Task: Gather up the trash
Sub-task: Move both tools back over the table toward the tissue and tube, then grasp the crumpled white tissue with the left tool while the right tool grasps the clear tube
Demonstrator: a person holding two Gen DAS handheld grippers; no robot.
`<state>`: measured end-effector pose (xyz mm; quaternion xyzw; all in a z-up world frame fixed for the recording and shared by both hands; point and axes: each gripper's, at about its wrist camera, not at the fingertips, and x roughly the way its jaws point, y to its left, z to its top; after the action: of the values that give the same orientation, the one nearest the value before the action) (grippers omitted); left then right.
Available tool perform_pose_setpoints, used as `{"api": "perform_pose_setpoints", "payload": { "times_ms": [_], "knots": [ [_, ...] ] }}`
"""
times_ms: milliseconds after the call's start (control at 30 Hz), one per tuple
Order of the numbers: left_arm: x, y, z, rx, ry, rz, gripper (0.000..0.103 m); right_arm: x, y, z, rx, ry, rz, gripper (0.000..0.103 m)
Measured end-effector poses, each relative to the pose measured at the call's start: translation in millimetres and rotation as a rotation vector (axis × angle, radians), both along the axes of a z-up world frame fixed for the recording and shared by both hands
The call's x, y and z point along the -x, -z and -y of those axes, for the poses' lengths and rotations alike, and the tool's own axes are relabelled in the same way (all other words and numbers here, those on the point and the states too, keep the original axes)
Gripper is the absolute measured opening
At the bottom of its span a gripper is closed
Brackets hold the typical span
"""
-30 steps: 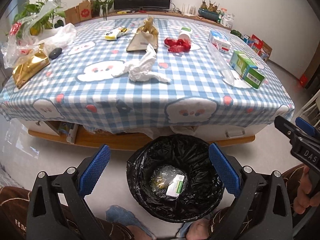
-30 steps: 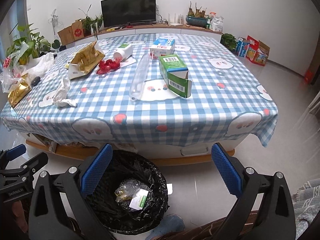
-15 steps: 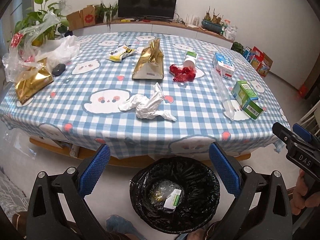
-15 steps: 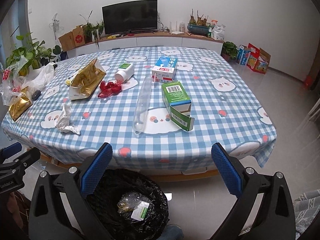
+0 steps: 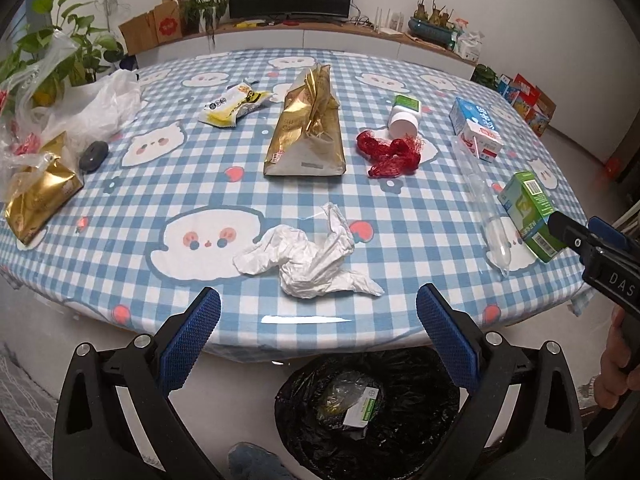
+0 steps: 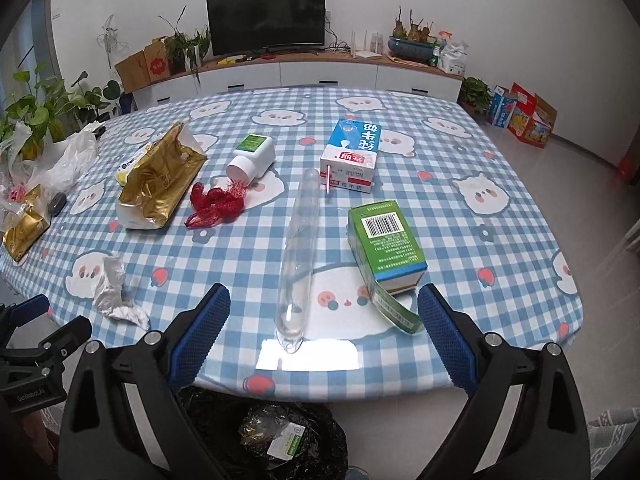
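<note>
Trash lies on the blue checked table. A crumpled white tissue lies just ahead of my open, empty left gripper. My open, empty right gripper faces a clear plastic tube and an open green box. Farther back lie a gold bag, red netting, a white bottle and a milk carton. A black-lined bin with some trash stands on the floor below the table edge.
A second gold bag, a black disc, a white plastic bag and a yellow snack packet lie at the table's left. A TV, plants and boxes line the far wall.
Both grippers have risen and moved forward from over the bin toward the table edge. The table trash now looks closer. Both stay open.
</note>
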<state>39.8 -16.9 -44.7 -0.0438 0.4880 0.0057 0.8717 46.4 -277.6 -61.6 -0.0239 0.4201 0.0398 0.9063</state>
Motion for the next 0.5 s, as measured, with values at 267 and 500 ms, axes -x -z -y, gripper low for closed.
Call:
{"api": "perform_pose_setpoints", "payload": {
  "times_ms": [267, 500],
  "knots": [
    [-41, 25, -4, -0.020, 0.012, -0.068, 0.093, -56, 13, -12, -0.008, -0.008, -0.053, 0.085],
    [-59, 39, -3, -0.029, 0.012, -0.121, 0.087, -91, 30, -21, -0.005, -0.009, -0.115, 0.076]
  ]
}}
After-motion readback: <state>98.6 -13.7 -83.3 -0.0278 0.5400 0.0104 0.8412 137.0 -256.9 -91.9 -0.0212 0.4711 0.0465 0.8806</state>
